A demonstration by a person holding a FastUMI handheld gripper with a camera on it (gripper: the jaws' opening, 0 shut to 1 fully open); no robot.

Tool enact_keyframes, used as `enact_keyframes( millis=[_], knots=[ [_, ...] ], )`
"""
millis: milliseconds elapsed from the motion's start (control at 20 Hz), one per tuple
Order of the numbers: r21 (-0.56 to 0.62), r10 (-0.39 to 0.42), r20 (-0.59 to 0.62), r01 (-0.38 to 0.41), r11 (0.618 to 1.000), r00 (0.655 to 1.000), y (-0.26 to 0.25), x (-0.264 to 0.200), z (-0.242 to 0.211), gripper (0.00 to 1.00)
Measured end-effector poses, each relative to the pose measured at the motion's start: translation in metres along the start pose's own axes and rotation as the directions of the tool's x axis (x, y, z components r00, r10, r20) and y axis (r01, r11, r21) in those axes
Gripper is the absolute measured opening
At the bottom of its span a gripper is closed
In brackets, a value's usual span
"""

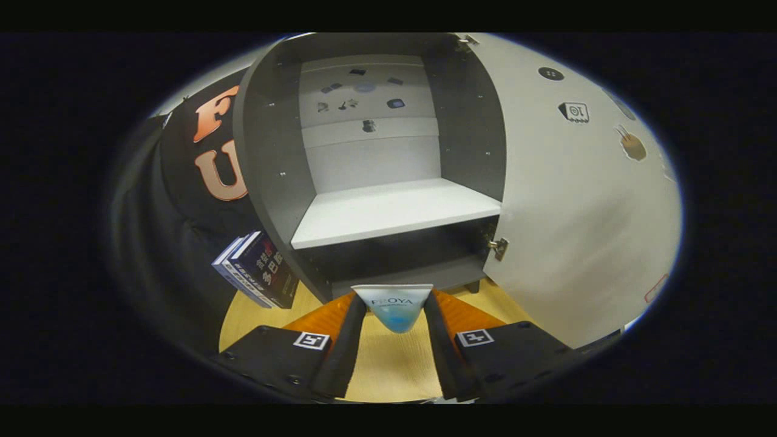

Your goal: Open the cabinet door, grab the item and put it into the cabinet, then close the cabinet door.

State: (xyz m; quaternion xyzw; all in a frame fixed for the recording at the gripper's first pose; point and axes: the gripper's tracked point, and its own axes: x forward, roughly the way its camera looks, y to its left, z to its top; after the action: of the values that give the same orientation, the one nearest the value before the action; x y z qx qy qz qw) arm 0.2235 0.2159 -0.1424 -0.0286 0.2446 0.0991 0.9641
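A: Two fingers, both pressed against the sides of a small pale packet (393, 306), so the gripper (394, 303) is clamped on it. The packet tapers downward between the fingertips and has a blue patch near its lower end.

B: Any writing on it?

A: A dark printed word across the upper part, in capitals. I can make out what looks like "OYA" at the end; the first letters are too blurred to tell.

B: Where is the cabinet?

A: Just beyond the fingers. The cabinet (388, 158) stands on a wooden table (394, 364), with dark side walls and a pale back panel. Its door (583, 200) is swung wide open to the right, hung on a metal hinge (498, 247) near the lower corner. A white shelf (394, 212) splits the inside into an upper and a lower compartment. The packet is held in front of the lower compartment, outside the cabinet.

B: What marks are on the back panel?

A: Several small dark stickers (364, 97), too small to read. The inner face of the door carries a few stickers too, including a boxed icon (574, 112) and a brownish one (632, 145).

B: Anything beside the cabinet?

A: Two books (258, 270) lean against its left wall, dark covers with light lettering that I cannot read at this size. Square black-and-white markers (312, 340) sit on top of each finger mount.
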Motion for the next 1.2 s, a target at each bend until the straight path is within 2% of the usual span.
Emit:
enact_keyframes(
  millis=[400, 650, 900, 1200],
  knots=[
    [-0.039, 0.042, 0.091, -0.038, 0.998, 0.995, 0.019, 0.010, 0.101, 0.62],
    [-0.073, 0.052, 0.119, -0.043, 0.996, 0.992, 0.023, 0.040, 0.142, 0.62],
    [-0.097, 0.060, 0.099, -0.050, 0.994, 0.993, 0.030, 0.073, 0.161, 0.62],
    [-0.095, 0.080, 0.031, -0.077, 0.992, 0.996, 0.038, 0.126, 0.151, 0.62]
  ],
)
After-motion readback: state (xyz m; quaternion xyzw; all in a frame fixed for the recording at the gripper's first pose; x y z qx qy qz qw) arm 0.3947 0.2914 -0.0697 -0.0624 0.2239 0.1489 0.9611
